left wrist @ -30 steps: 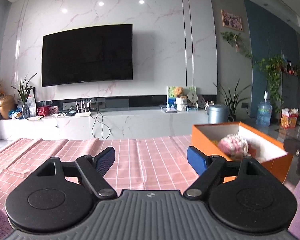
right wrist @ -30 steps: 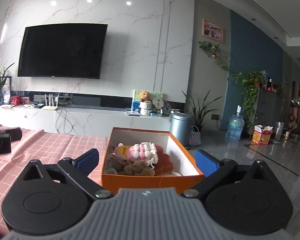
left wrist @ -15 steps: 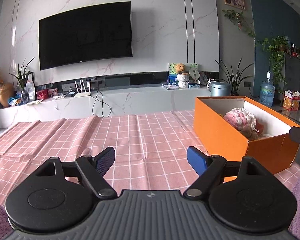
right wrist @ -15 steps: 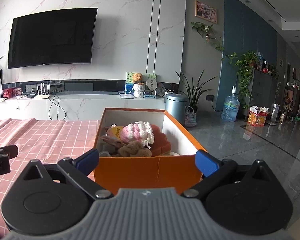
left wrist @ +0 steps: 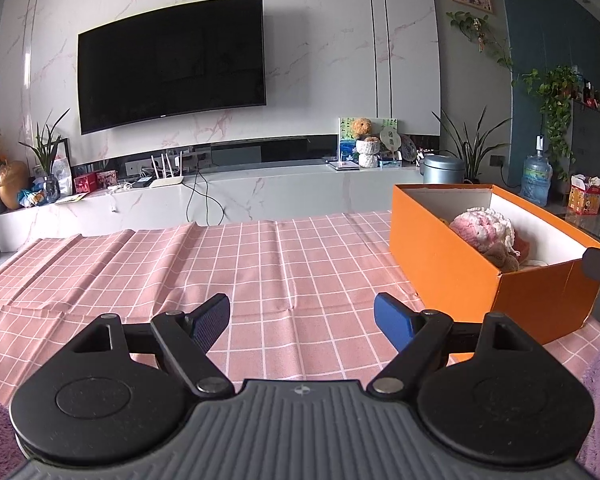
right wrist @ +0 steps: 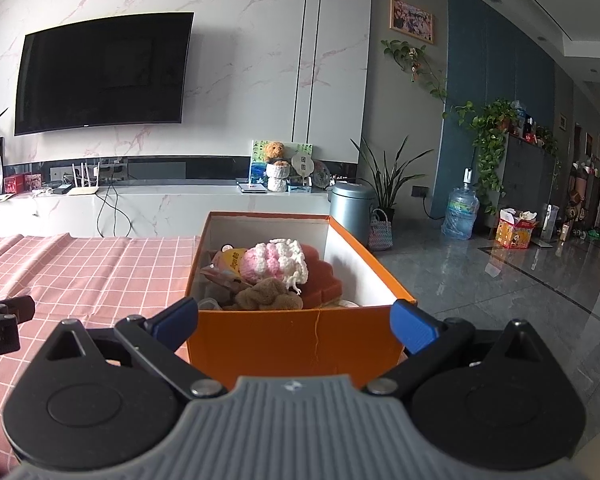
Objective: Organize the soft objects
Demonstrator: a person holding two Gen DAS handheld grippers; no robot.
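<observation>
The left hand-held gripper (left wrist: 302, 320) hovers with its blue-padded fingers spread wide and nothing between them, above a surface covered by a pink cloth with a white grid (left wrist: 236, 264). To its right on that cloth stands an open orange cardboard box with a white inside (left wrist: 452, 264).

The right hand-held gripper (right wrist: 294, 322) is likewise wide open and holds nothing; its fingers stand on either side of the box's near end wall, though whether they touch the cardboard cannot be told from this angle.

Inside the box (right wrist: 300, 340) lies a pink-and-white crocheted soft piece (right wrist: 276, 266), resting on top of a brown fuzzy plush (right wrist: 268, 294) and beside a dark orange scalloped sponge-like piece (right wrist: 324, 280). A yellow printed packet (right wrist: 230, 260) sits at the box's left side, partly hidden by the crochet.
</observation>
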